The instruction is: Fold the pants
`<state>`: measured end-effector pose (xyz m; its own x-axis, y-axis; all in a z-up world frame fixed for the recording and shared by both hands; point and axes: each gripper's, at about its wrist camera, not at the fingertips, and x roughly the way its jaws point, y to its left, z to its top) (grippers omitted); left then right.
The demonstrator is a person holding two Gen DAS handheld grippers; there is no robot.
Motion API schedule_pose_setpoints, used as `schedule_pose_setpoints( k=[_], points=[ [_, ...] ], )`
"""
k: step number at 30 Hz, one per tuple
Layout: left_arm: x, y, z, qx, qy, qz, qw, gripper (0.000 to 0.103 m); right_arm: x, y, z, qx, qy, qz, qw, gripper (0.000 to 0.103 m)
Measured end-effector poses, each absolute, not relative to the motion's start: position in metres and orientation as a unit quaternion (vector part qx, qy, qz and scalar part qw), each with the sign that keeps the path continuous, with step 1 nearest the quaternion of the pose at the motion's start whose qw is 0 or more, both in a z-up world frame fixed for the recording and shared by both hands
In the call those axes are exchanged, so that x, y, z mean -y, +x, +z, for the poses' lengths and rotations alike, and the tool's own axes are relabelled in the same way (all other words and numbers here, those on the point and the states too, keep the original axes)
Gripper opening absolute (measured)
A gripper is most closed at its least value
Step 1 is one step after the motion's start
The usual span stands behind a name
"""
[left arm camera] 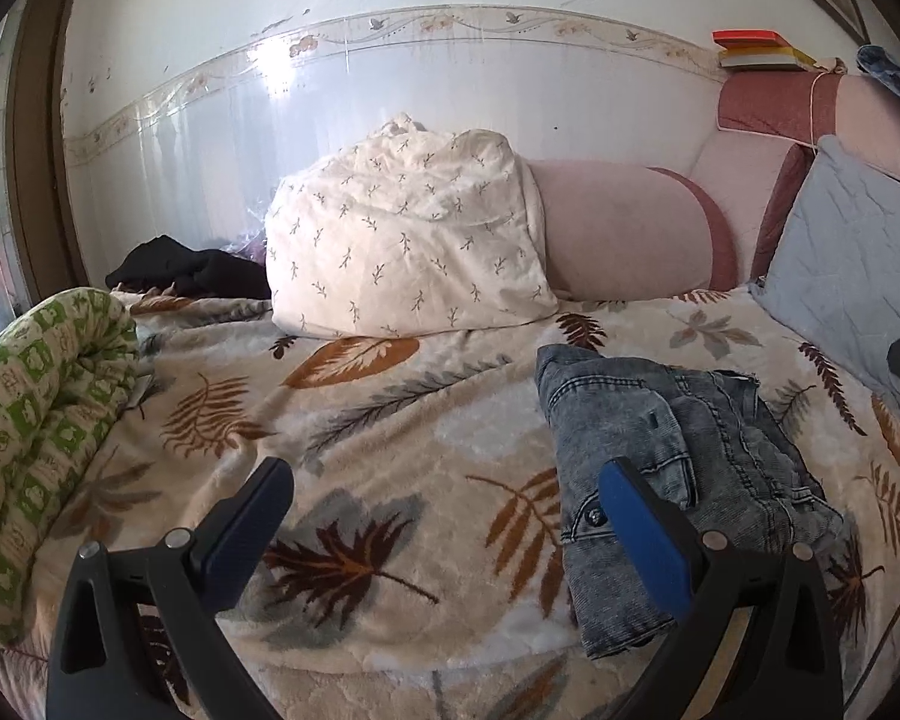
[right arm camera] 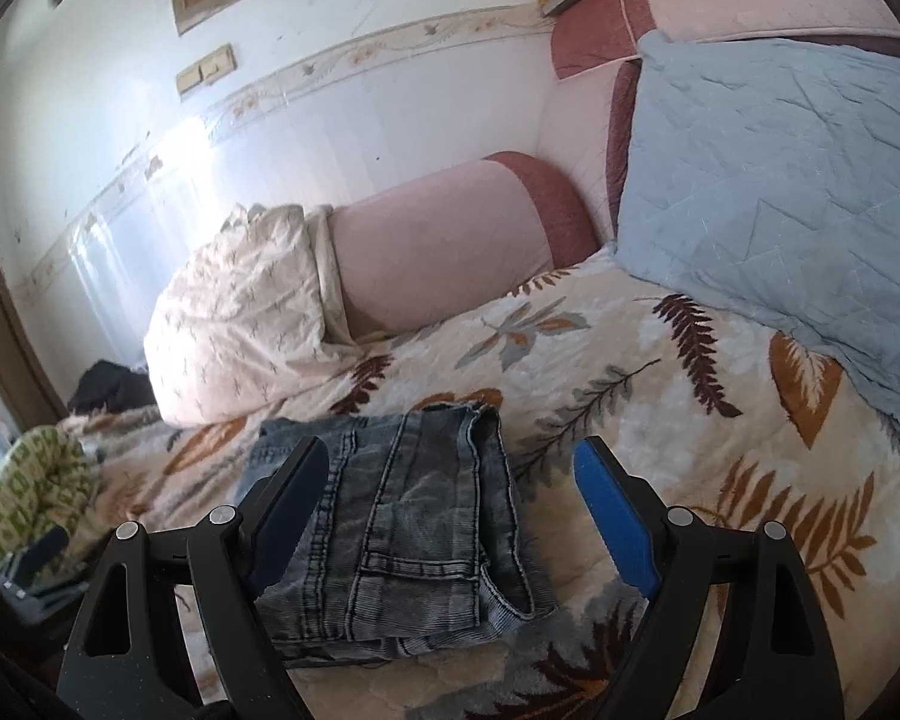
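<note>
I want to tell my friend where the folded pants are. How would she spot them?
Find the bed blanket printed with big leaves. In front of the cream pillow with tiny sprigs lie the pants, folded into a small stack. They are the only faded grey-blue denim there, with seams and a pocket showing.

Your pants: washed grey-blue denim, ribbed weave, raised seams, small shiny metal button. Blanket under them: plush fleece, soft matt nap, leaf print. Your left gripper and right gripper: matt black plastic arms, bright metal rivets, blue rubbery pads. Pillow: quilted pale-blue cloth, creased. Bolster: pink velvety cloth. Duvet: cream cotton, wrinkled. Wall: glossy tile, glare patches.
</note>
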<state>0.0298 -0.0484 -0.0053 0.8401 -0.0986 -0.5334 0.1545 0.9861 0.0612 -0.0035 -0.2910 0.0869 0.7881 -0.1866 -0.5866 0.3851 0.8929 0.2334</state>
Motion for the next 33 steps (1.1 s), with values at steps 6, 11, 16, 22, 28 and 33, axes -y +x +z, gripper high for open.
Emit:
schedule_pose_setpoints(
  k=[6, 11, 16, 22, 28, 33],
  points=[
    [0.047, 0.038, -0.004, -0.272, 0.057, -0.066, 0.958, 0.103, 0.294, 0.003, 0.093, -0.274, 0.178, -0.156, 0.932, 0.085],
    [0.039, 0.043, 0.001, -0.273, 0.038, -0.067, 0.959, 0.103, 0.293, 0.012, 0.088, -0.285, 0.187, -0.148, 0.928, 0.085],
    [0.038, 0.042, 0.003, -0.270, 0.036, -0.066, 0.960, 0.103, 0.287, 0.009, 0.093, -0.277, 0.174, -0.144, 0.934, 0.085],
    [0.041, 0.042, 0.000, -0.271, 0.043, -0.064, 0.959, 0.103, 0.286, -0.022, 0.148, -0.203, 0.261, -0.109, 0.937, 0.085],
    [0.047, 0.045, -0.008, -0.281, 0.061, -0.061, 0.956, 0.103, 0.248, -0.055, 0.256, -0.120, 0.362, 0.027, 0.924, 0.098],
    [0.049, 0.045, -0.012, -0.283, 0.076, -0.057, 0.954, 0.103, 0.212, -0.063, 0.314, -0.101, 0.364, 0.161, 0.912, 0.098]
  ],
)
